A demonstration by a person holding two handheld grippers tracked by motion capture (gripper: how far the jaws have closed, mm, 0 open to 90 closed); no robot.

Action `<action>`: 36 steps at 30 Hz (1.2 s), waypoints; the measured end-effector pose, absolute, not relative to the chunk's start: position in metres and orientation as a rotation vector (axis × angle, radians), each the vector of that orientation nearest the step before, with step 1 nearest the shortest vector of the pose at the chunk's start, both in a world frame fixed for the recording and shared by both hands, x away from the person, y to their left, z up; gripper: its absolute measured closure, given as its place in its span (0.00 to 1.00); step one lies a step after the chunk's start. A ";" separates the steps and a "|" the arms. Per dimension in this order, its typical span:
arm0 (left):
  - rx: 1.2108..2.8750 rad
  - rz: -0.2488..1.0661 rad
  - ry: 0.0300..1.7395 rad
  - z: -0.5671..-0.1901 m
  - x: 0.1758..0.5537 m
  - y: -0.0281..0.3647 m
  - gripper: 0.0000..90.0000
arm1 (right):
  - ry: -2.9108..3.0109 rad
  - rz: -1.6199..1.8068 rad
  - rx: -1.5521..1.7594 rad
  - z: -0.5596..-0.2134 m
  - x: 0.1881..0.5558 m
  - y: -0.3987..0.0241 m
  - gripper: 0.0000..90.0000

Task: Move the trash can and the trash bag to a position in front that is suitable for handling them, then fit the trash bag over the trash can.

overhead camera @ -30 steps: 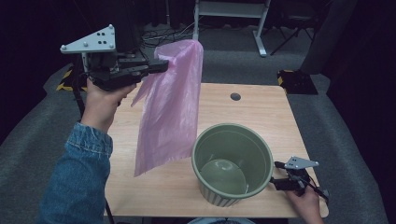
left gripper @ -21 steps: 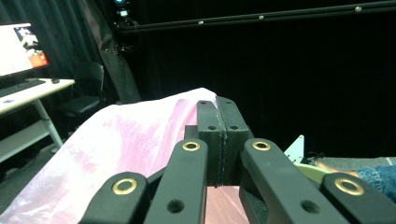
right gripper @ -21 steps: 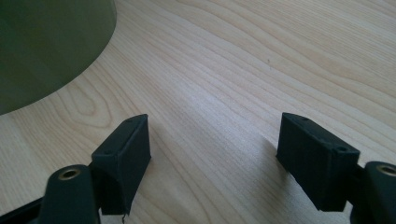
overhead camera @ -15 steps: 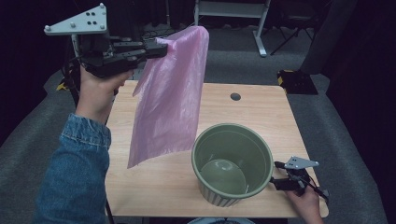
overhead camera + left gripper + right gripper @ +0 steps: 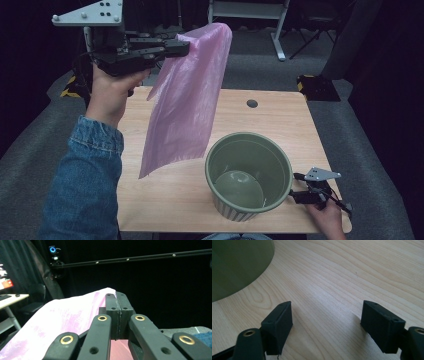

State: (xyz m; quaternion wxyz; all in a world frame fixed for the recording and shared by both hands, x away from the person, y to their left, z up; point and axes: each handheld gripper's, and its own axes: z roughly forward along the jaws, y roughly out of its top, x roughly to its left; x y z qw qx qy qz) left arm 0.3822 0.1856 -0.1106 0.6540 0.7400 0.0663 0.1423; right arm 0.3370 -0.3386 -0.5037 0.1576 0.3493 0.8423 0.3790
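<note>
Left tool (image 5: 182, 47) is pinching the pink bag (image 5: 187, 105) by one corner, dangling above the desk (image 5: 280, 120) beside the pot (image 5: 248, 172); right tool (image 5: 295, 189) is idling open. Thin film is risking slipping out.

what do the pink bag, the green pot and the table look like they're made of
Pink bag: thin plastic film, by the look; semi-translucent, softly glossy, and it hangs limp in folds from the left gripper.
Green pot: probably glazed ceramic or moulded plastic; smooth satin sheen inside, ribbed outer wall. The look leaves it open.
Table: light wood or wood-grain laminate; matte, with clear grain lines.
</note>
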 end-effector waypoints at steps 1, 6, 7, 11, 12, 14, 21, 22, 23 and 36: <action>1.677 0.321 0.147 -0.111 0.382 0.184 1.00 | 2.410 1.084 0.999 -0.504 0.337 -0.339 0.28; 1.680 0.312 0.135 -0.108 0.381 0.173 1.00 | 2.410 1.084 0.999 -0.504 0.337 -0.339 0.28; 1.681 0.314 0.129 -0.108 0.380 0.171 0.99 | 2.410 1.084 0.999 -0.504 0.337 -0.339 0.28; 1.687 0.310 0.117 -0.107 0.378 0.166 0.99 | 2.410 1.084 0.998 -0.504 0.337 -0.339 0.28; 1.690 0.317 0.114 -0.106 0.378 0.165 0.99 | 2.410 1.084 0.998 -0.504 0.337 -0.339 0.28; 1.682 0.309 0.108 -0.105 0.377 0.162 0.99 | 2.409 1.084 0.999 -0.504 0.337 -0.339 0.28; 1.680 0.299 0.085 -0.101 0.378 0.148 0.99 | 2.407 1.084 0.999 -0.504 0.336 -0.338 0.28; 1.682 0.296 0.081 -0.101 0.378 0.145 0.99 | 2.407 1.084 0.999 -0.504 0.336 -0.338 0.28; 1.684 0.293 0.075 -0.099 0.378 0.140 0.99 | 2.407 1.085 1.000 -0.504 0.336 -0.338 0.28; 1.701 0.280 0.051 -0.103 0.380 0.115 0.99 | 2.406 1.083 1.001 -0.504 0.335 -0.339 0.28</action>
